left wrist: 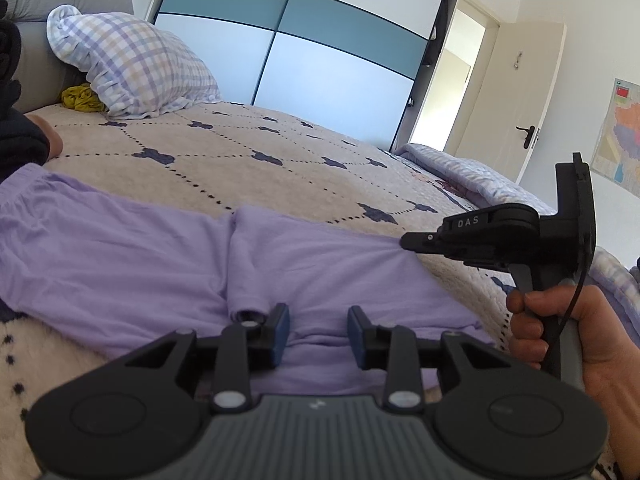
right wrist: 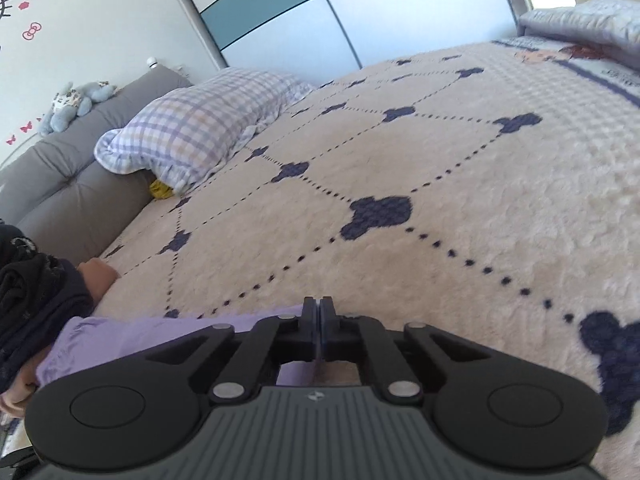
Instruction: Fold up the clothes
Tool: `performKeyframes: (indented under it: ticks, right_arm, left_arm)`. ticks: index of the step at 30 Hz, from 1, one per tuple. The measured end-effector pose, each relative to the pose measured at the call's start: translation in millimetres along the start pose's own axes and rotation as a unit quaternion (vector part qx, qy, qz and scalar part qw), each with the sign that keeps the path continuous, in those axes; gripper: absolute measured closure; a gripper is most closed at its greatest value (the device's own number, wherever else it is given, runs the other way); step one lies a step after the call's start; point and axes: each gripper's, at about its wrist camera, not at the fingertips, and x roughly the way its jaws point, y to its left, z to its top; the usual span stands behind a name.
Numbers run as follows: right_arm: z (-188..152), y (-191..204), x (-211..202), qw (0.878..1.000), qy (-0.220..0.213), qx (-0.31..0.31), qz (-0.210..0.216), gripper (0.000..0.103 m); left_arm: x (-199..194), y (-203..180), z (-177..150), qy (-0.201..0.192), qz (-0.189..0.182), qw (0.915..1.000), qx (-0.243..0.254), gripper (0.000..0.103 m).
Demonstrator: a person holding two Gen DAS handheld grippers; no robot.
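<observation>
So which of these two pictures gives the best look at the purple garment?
The left wrist view: the purple garment spreads across the bed, with the right gripper pinching its edge. The right wrist view shows only a strip behind the shut gripper.

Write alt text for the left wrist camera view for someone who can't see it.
A lilac garment lies spread on a cream bedspread with dark clover marks; the right hand-held gripper, held in a hand, pinches its far edge. The left hand-held gripper hovers over the near edge, jaws apart. Behind are a checked pillow and a wardrobe.
</observation>
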Motion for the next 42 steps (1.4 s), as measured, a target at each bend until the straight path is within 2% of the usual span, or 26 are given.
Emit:
performKeyframes:
  ticks: [2, 4, 6, 8, 9, 11, 12, 16, 19, 20, 22, 25, 26, 28, 29, 30, 33, 39, 42]
  right_arm:
    - [-0.7, -6.9, 0.2, 1.000, -0.006, 0.005, -0.011, 0.101]
    - [-3.6, -20.5, -1.5, 0.999, 0.005, 0.041, 0.025, 0.098]
    - [-6.0, -30.7, -8.2, 0.996, 0.006, 0.070, 0.052, 0.095]
    - [-10.2, -37.3, -15.0, 0.994, 0.010, 0.088, 0.062, 0.092]
    - [-11.6, -39.5, -17.2, 0.993, 0.014, 0.097, 0.069, 0.090]
    - [-11.3, -39.9, -22.4, 0.992, 0.015, 0.101, 0.073, 0.086]
    - [-10.3, -35.8, -24.9, 0.993, 0.014, 0.092, 0.068, 0.079]
    - [-10.1, 17.8, -40.4, 0.998, 0.011, -0.027, 0.054, 0.068]
    - [-25.1, 74.1, -47.7, 0.990, 0.007, -0.133, 0.037, 0.053]
    - [-33.5, 91.6, -47.2, 0.987, 0.005, -0.161, 0.027, 0.049]
    - [-50.2, 117.2, -41.5, 0.980, 0.006, -0.198, 0.009, 0.049]
    - [-69.8, 135.2, -27.7, 0.971, 0.028, -0.236, 0.000, 0.049]
    - [-74.6, 138.1, -24.6, 0.968, 0.034, -0.248, -0.001, 0.048]
    - [-81.7, 142.0, -19.5, 0.963, 0.046, -0.266, -0.001, 0.048]
    - [-78.5, 137.8, -19.7, 0.966, 0.049, -0.252, 0.006, 0.048]
    - [-75.8, 133.5, -19.0, 0.970, 0.054, -0.239, 0.015, 0.047]
    - [-71.9, 126.6, -18.3, 0.973, 0.057, -0.219, 0.036, 0.047]
    - [-73.3, 127.3, -19.2, 0.973, 0.039, -0.223, 0.039, 0.043]
    - [-70.0, 117.9, -18.4, 0.978, 0.031, -0.200, 0.045, 0.043]
  left_arm:
    - [0.3, -0.1, 0.8, 0.001, 0.001, 1.0000, 0.000, 0.070]
    - [-1.0, 0.4, 1.7, 0.001, 0.000, 1.0000, -0.001, 0.068]
    - [-7.5, 1.2, 3.4, -0.010, 0.006, 0.9999, -0.007, 0.059]
    - [-22.6, 2.1, 8.1, -0.034, 0.023, 0.9991, -0.011, 0.043]
    - [-33.0, 3.0, 12.2, -0.047, 0.040, 0.9981, -0.004, 0.033]
    - [-54.6, 7.3, 21.0, -0.071, 0.088, 0.9936, 0.010, 0.028]
    - [-63.4, 14.2, 24.9, -0.078, 0.113, 0.9905, 0.005, 0.022]
    - [-74.7, 66.2, 37.6, -0.059, 0.179, 0.9786, -0.083, 0.019]
    - [-69.6, 96.4, 38.8, -0.030, 0.222, 0.9669, -0.122, 0.019]
    - [-65.9, 102.5, 39.1, -0.020, 0.227, 0.9658, -0.125, 0.019]
    - [-58.1, 112.2, 39.9, -0.007, 0.228, 0.9656, -0.126, 0.019]
    - [-48.5, 124.5, 42.8, -0.011, 0.209, 0.9669, -0.146, 0.019]
    - [-46.3, 127.3, 43.1, -0.015, 0.194, 0.9685, -0.155, 0.020]
    - [-39.5, 130.2, 43.6, -0.013, 0.170, 0.9728, -0.157, 0.048]
    - [-35.4, 130.8, 43.5, -0.004, 0.168, 0.9731, -0.157, 0.074]
    - [-33.1, 132.0, 41.9, -0.002, 0.165, 0.9729, -0.162, 0.087]
    - [-29.7, 133.3, 34.2, -0.011, 0.154, 0.9737, -0.167, 0.087]
    - [-29.9, 128.7, 22.5, -0.034, 0.156, 0.9763, -0.146, 0.087]
    - [-29.7, 131.2, 22.1, -0.037, 0.151, 0.9760, -0.152, 0.087]
